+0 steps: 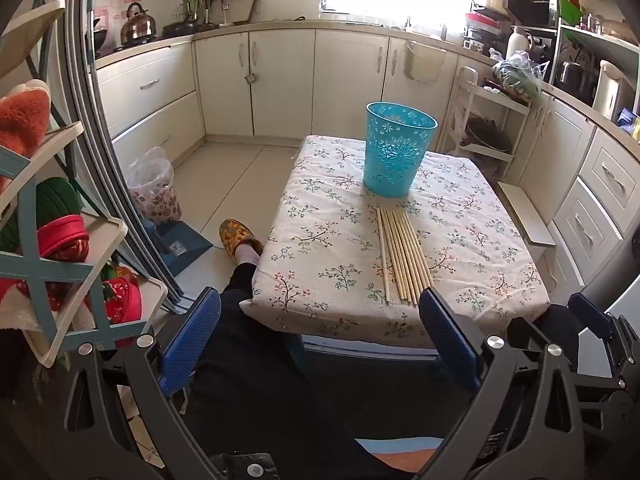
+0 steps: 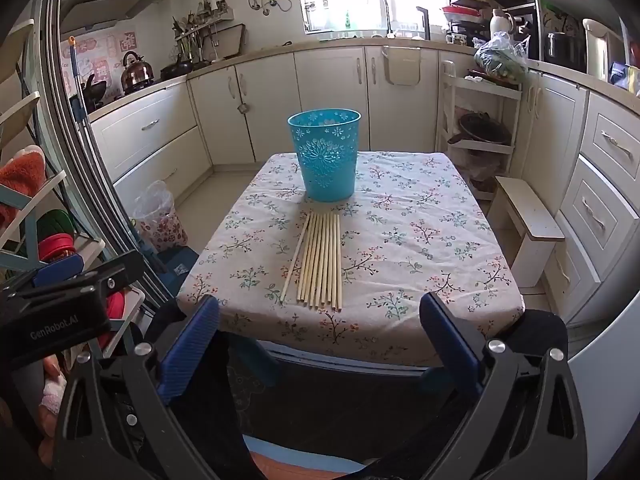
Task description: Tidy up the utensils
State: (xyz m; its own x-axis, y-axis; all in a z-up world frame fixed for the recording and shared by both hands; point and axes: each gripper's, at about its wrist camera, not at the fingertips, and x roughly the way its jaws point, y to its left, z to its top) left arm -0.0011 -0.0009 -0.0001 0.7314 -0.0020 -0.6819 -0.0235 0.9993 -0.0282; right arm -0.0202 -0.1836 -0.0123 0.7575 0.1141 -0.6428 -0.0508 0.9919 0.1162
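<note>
Several pale wooden chopsticks (image 1: 402, 256) (image 2: 322, 262) lie side by side on a small table with a flowered cloth (image 1: 320, 240) (image 2: 420, 240). Behind them stands an upright turquoise plastic basket (image 1: 396, 148) (image 2: 326, 156) with a cut-out flower pattern. My left gripper (image 1: 320, 320) hangs open in front of the table's near edge, with nothing between its blue fingers (image 1: 192, 340). My right gripper (image 2: 320, 320) is also open and empty, short of the table's near edge. In the right wrist view the left gripper's black body (image 2: 60, 308) shows at the left.
White kitchen cabinets (image 2: 332, 92) run along the back and right. A shelf rack with slippers (image 1: 68, 240) stands at the left. A bagged bin (image 1: 154, 192) sits on the floor beside the table, and a white step stool (image 2: 528, 224) on its right. A person's leg and slipper (image 1: 240, 240) reach beside the table.
</note>
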